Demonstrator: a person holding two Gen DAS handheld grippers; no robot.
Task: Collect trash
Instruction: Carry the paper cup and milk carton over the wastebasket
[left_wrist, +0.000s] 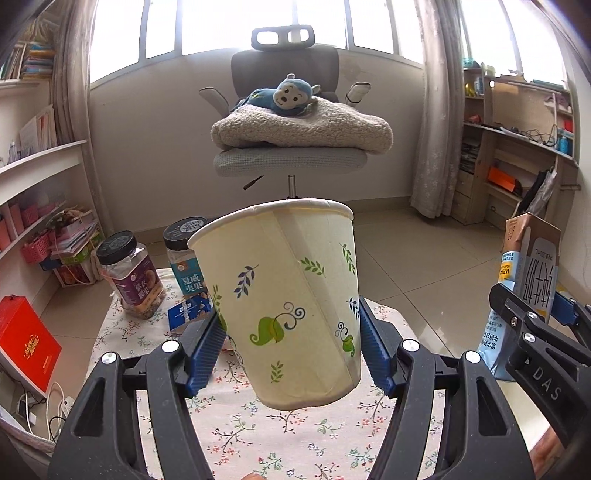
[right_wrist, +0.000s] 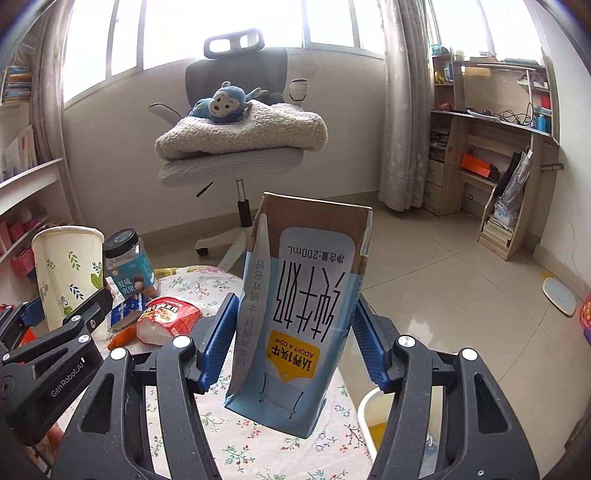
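My left gripper is shut on a white paper cup with leaf prints, held upright and slightly tilted above the floral tablecloth; the cup also shows in the right wrist view. My right gripper is shut on a blue milk carton, held upside down above the table; the carton also shows at the right of the left wrist view. A red snack packet and an orange scrap lie on the table. A white bin with a yellow bottom sits below the table's right edge.
Two black-lidded jars and a small blue packet stand at the table's far left. An office chair with a blanket and a plush monkey stands behind. Shelves line both walls. A red box lies on the floor left.
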